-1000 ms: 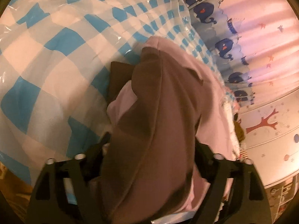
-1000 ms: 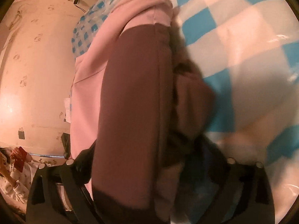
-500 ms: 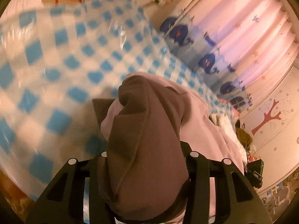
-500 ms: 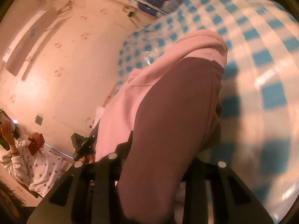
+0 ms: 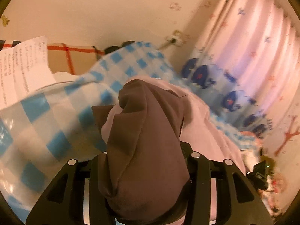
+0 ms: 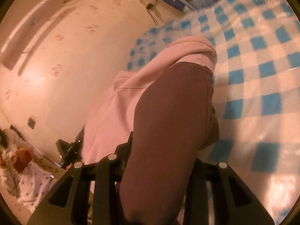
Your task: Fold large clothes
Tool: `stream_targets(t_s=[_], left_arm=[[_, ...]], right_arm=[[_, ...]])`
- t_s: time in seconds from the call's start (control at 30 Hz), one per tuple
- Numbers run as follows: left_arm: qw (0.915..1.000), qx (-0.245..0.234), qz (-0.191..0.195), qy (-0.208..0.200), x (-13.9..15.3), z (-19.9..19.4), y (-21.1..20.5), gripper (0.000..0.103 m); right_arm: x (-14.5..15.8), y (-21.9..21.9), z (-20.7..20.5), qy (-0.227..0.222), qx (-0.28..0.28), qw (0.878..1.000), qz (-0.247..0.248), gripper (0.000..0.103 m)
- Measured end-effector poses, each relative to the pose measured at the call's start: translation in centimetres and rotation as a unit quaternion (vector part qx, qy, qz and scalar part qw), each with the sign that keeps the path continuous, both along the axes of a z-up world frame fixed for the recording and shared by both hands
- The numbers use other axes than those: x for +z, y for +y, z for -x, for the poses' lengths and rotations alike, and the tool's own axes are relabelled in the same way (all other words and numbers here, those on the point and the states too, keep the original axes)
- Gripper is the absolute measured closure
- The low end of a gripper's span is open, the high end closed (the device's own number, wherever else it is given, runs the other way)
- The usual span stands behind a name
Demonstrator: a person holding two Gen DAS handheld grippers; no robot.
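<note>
We see one garment [image 5: 146, 146], a soft fleece-like piece in two colours: dull brown panels and pale pink panels, thick and matte, with rounded folds rather than sharp creases. It hangs bunched between both grippers, above the checked cloth [image 5: 46, 123], a blue-and-white covering under a glossy clear film that throws highlights.

Left gripper [image 5: 142, 168]: black plastic jaws, a brown fold clamped between them; the jaws are easing apart slightly with the fabric still filling the gap. In the left wrist view the garment's long axis runs from the jaws away toward the far edge of the checked cloth, brown ridge on top, pink falling off on the side nearer the curtain [image 5: 253, 56].

Right gripper [image 6: 159, 165]: same build, jaws pressed on a brown panel and likewise opening a little, fabric between them. Here the garment [image 6: 172, 112] stretches from the jaws toward a rolled pink hem lying at the far end over the checked cloth [image 6: 262, 75], pink side facing the wall [image 6: 75, 75].

The curtain is pleated, pink, with a band of dark blue whale shapes. Both views are motion-blurred.
</note>
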State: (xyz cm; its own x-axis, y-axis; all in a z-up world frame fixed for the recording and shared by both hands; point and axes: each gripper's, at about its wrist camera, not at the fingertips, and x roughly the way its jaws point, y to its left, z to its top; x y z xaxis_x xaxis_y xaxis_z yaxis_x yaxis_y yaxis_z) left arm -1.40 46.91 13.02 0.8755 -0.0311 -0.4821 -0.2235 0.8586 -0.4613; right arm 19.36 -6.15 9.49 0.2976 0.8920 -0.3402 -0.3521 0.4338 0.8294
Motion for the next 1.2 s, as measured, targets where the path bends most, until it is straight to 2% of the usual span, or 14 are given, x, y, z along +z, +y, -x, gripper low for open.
stream_targets(t_s=[0.07,0.13,0.17,0.2,0.3,0.4,0.47,0.6,0.7,0.8,0.9,1.03,1.13,1.2], left_arm=[[0.9988,0.031,0.003,0.039,-3.4,-1.8,2.0,0.051],[0.9938,0.058,0.023,0.092,-7.5,-3.1,3.9,0.040],[0.9909,0.076,0.030,0.107,-9.2,-3.1,4.7,0.036],[0.9909,0.084,0.039,0.098,-10.1,-2.4,5.2,0.029],[0.9912,0.093,0.054,0.076,-10.6,-0.2,5.6,0.025],[0.9873,0.154,0.012,0.036,-8.2,3.9,4.7,0.025],[0.9844,0.176,-0.012,-0.006,-6.2,5.8,3.3,0.022],[0.9942,0.084,-0.066,-0.014,-3.0,2.7,-2.1,0.018],[0.9949,0.018,-0.096,0.023,-3.5,-1.9,-5.9,0.018],[0.9903,0.013,-0.091,0.105,-7.5,-6.4,-6.3,0.018],[0.9772,0.009,-0.142,0.158,-10.6,-9.0,-7.5,0.018],[0.9782,0.011,-0.125,0.165,-10.1,-8.6,-7.1,0.018],[0.9843,0.027,-0.112,0.134,-7.8,-5.7,-6.9,0.018],[0.9850,0.043,-0.114,0.122,-7.5,-3.8,-6.8,0.018]], right_arm=[[-3.7,2.7,-2.1,0.040,0.003,0.998,0.041,0.058],[-8.7,5.3,-3.9,0.115,0.003,0.986,0.123,0.039],[-9.8,5.3,-3.9,0.125,0.000,0.984,0.124,0.037],[-10.0,4.7,-3.8,0.120,-0.002,0.987,0.104,0.037],[-9.8,2.1,-3.1,0.118,-0.007,0.990,0.083,0.037],[-7.4,-0.5,-2.1,0.083,-0.047,0.990,0.107,0.036],[-4.2,-1.6,-1.2,0.027,-0.067,0.992,0.104,0.036],[0.2,1.8,-0.6,-0.031,-0.031,0.993,0.107,0.035],[-0.4,7.0,-0.4,-0.048,0.013,0.988,0.148,0.032],[-5.5,10.3,-0.9,-0.016,0.038,0.975,0.220,0.032],[-7.8,11.1,0.0,-0.044,0.042,0.970,0.234,0.032],[-5.8,9.8,-0.1,-0.029,0.060,0.972,0.226,0.032],[-3.0,6.4,1.6,-0.046,0.029,0.982,0.181,0.028],[-3.7,5.4,2.5,-0.036,0.033,0.974,0.220,0.025]])
